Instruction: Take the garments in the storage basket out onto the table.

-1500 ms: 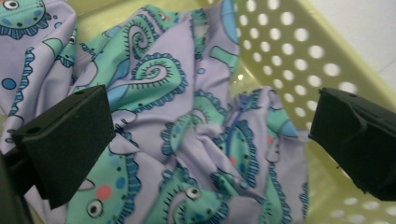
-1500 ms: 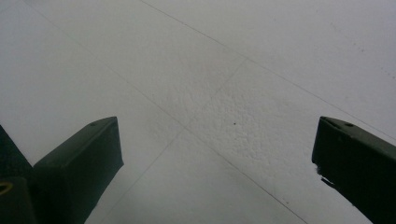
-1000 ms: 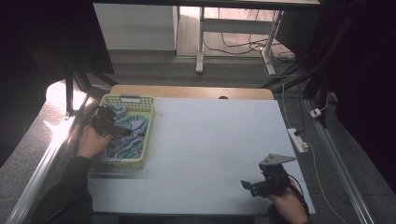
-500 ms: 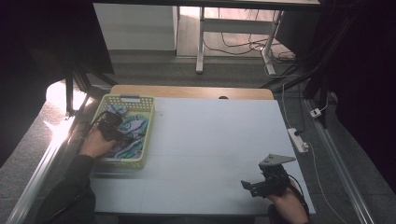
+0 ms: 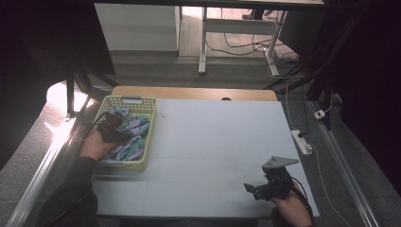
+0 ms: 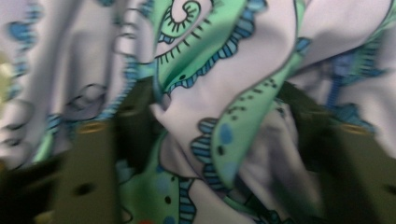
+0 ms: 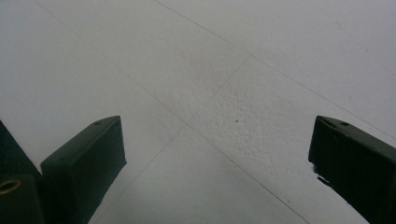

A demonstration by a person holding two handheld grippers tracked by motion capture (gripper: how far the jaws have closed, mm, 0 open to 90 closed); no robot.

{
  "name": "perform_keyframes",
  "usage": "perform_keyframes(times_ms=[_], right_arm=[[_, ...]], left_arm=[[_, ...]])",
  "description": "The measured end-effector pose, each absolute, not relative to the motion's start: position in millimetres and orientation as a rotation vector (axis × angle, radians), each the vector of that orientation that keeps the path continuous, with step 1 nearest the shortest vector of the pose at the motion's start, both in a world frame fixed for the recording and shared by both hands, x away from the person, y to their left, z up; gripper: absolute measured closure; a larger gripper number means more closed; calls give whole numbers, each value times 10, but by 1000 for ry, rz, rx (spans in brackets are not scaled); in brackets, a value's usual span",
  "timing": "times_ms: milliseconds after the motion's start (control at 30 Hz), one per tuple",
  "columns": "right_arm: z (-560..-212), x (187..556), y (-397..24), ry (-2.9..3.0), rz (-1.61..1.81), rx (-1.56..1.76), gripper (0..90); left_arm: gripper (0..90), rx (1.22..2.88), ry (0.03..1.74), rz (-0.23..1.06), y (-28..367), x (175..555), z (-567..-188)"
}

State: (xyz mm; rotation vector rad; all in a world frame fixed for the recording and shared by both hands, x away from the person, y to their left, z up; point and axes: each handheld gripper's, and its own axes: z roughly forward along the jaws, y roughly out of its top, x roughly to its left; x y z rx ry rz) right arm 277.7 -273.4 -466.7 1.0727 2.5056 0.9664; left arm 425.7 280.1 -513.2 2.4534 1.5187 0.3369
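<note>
A yellow-green basket (image 5: 142,101) at the table's left holds crumpled cloths (image 5: 135,127) printed in white, green and blue. My left gripper (image 5: 112,126) reaches down into the basket among them. In the left gripper view its jaws have just been closing, and a bunched fold of the patterned cloth (image 6: 233,93) is pinched between them (image 6: 219,126). That picture is blurred. My right gripper (image 5: 249,190) rests near the table's front right, pointing left. It stands open (image 7: 217,135) over the bare white table top (image 7: 224,70), with nothing between its jaws.
The white table (image 5: 213,142) has a wooden strip along its far edge. A power strip (image 5: 301,142) and cables lie on the floor to the right. A metal rail (image 5: 42,161) runs along the left side.
My left hand has edged slightly nearer and lower into the basket's cloths. The right hand and gripper have not moved.
</note>
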Motion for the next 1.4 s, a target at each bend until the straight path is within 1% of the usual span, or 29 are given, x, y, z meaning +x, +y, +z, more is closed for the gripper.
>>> perform_keyframes(times_ms=[67, 133, 200, 267, 367, 433, 567, 833, 1100, 1400], right_arm=[[-4668, 2778, -2732, 2507, 967, 1071, 39], [-4668, 2777, -2730, 2509, 965, 1069, 39], [-4669, 2775, -2727, 2509, 966, 1067, 40], [-4668, 2775, -2726, 2513, 963, 1059, 41], [-4671, 2774, -2721, 2515, 959, 1048, 42], [-4671, 2771, -2717, 2518, 961, 1051, 43], [-4670, 2769, -2715, 2519, 960, 1048, 44], [-4671, 2768, -2711, 2524, 956, 1034, 47], [-4672, 2762, -2704, 2530, 952, 1028, 50], [-4673, 2763, -2699, 2534, 947, 1013, 51]], left_arm=[[547, 2468, 1525, 359, 2779, 4247, -5123], [606, 2482, 1531, 381, 2757, 4241, -5117], [636, 2476, 1534, 382, 2756, 4239, -5107], [655, 2440, 1538, 354, 2789, 4241, -5090], [660, 2344, 1541, 294, 2869, 4237, -5024], [661, 2261, 1533, 279, 2912, 4218, -4962], [660, 2134, 1468, 249, 2999, 4164, -4812], [658, 1973, 1335, 271, 3074, 4046, -4555], [656, 1890, 1256, 274, 3091, 3950, -4365], [653, 1809, 1218, 270, 3149, 3883, -4204]])
